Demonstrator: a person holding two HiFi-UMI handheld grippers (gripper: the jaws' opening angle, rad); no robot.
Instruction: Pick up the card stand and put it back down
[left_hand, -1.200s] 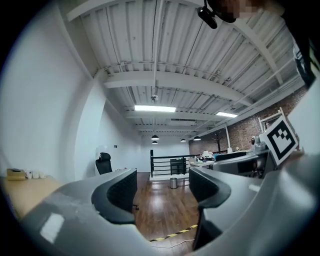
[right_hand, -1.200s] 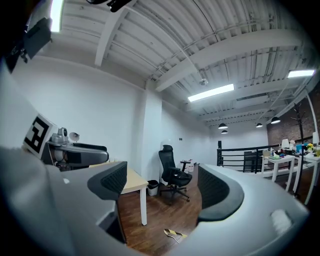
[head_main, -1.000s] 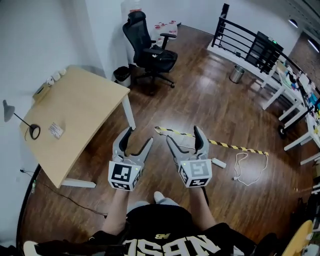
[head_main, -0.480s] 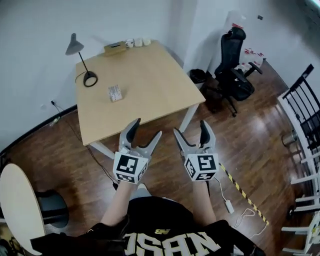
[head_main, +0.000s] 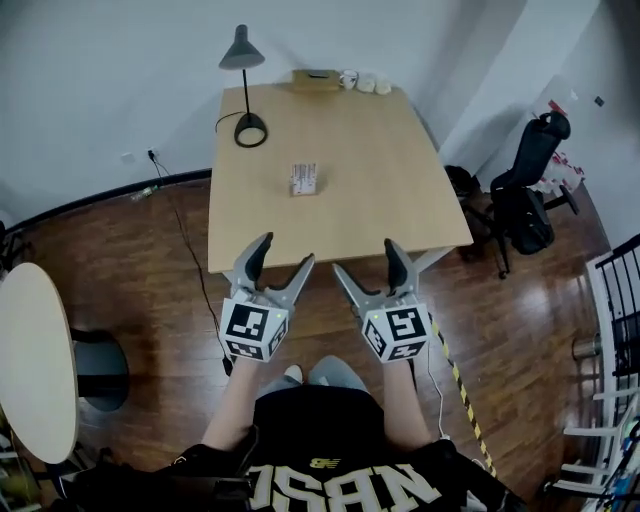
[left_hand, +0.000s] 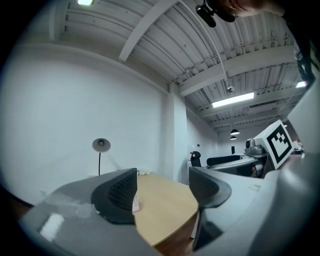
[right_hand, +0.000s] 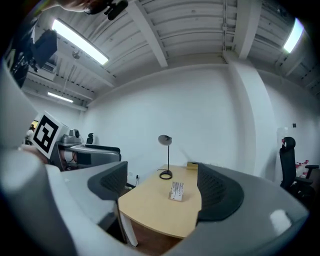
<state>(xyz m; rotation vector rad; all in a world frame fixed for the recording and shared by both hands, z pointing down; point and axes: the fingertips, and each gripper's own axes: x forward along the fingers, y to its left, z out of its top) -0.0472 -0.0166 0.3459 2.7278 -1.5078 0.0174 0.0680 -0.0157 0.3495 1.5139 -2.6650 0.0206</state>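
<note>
Both empty: left gripper (head_main: 283, 252) and right gripper (head_main: 366, 258) side by side, jaws apart, held level short of table (head_main: 400, 215) edge, likely readied for reach; card stand (head_main: 303, 179) upright mid-table, well apart from both, lamp (head_main: 243, 90) beyond; pickup not yet begun

A black, white-lettered shirt (head_main: 330, 470) is worn; the grey left tool (head_main: 285, 252) and right tool (head_main: 364, 258) are capped by marker cubes (head_main: 253, 329).
</note>
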